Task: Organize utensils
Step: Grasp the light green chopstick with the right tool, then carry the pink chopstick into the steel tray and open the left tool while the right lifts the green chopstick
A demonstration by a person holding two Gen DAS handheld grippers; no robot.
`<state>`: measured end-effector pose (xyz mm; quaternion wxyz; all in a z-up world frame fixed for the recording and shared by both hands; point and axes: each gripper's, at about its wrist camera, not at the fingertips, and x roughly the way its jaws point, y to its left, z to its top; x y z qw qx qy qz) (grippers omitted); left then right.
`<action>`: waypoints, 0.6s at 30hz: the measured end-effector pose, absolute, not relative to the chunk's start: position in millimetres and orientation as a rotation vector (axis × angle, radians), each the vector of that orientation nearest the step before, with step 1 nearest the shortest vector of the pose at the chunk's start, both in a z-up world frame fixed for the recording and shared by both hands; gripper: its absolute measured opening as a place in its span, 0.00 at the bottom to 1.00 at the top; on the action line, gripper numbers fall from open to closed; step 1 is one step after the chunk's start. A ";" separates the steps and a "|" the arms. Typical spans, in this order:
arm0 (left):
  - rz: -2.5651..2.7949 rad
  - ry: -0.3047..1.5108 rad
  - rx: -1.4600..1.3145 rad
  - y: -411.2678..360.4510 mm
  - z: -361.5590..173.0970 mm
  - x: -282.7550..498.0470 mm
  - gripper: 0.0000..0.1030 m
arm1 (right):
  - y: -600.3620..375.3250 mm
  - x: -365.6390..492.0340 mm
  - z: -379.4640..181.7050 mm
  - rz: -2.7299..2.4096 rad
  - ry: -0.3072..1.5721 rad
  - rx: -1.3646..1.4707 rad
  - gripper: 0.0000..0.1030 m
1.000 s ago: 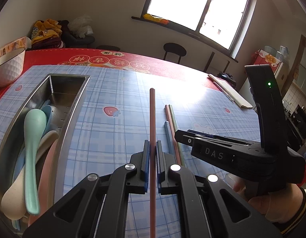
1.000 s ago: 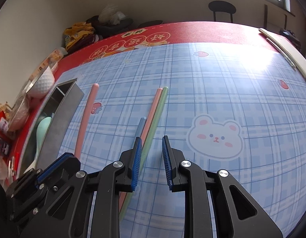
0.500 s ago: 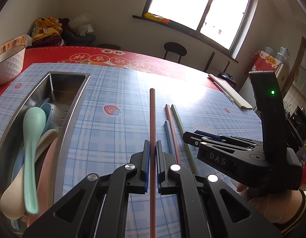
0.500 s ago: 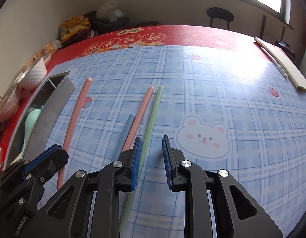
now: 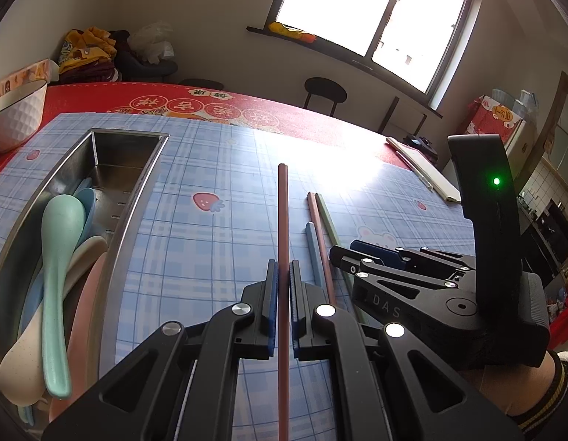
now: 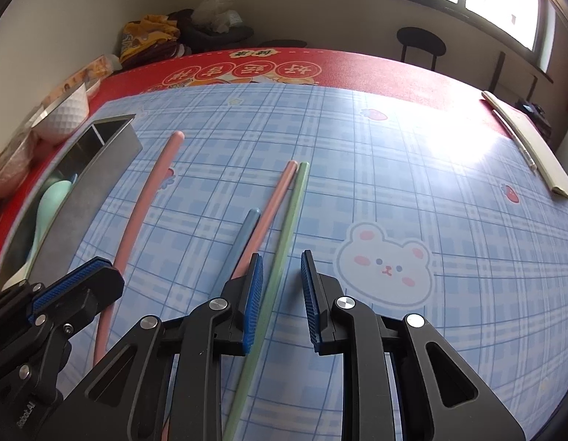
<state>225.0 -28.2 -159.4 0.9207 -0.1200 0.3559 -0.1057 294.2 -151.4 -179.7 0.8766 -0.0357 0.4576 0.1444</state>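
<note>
1. A white dimpled ceramic bowl (image 5: 15,114) is sitting at the far left of the bench (image 5: 217,169), on its red border.
2. A long rectangular stainless-steel tray (image 5: 136,198) is lying right of the bowl on the blue plaid cloth, holding a mint-green plastic spoon (image 5: 57,257) on top of cream, pink and blue spoons.
3. The left tool (image 5: 282,283) is gripping a long pink chopstick (image 5: 282,220) tightly between its blue pads, the stick pointing towards the far side, right of the tray.
4. Three more sticks are lying side by side on the cloth right of that: a short blue chopstick (image 6: 247,235), a second pink chopstick (image 6: 274,202) and a pale green chopstick (image 6: 289,220).
5. The right tool (image 6: 282,286) is hovering with its jaws apart over the green chopstick, whose shaft is passing just beside the left pad.
6. A white bear print (image 6: 385,261) is showing on the cloth further right.
</note>
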 end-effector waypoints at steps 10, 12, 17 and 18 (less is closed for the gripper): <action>-0.224 0.735 -0.242 -28.3 -159.7 226.4 0.06 | -175.3 288.7 -180.6 0.262 0.948 -0.032 0.09; -0.224 0.735 -0.243 -28.4 -159.6 226.2 0.06 | -172.0 289.1 -180.6 0.263 0.944 -0.042 0.07; -0.225 0.735 -0.243 -28.7 -159.5 226.3 0.06 | -174.8 291.8 -181.4 0.284 0.945 -0.003 0.07; -0.225 0.735 -0.243 -28.8 -159.6 226.5 0.06 | -176.5 292.0 -181.6 0.290 0.945 0.011 0.06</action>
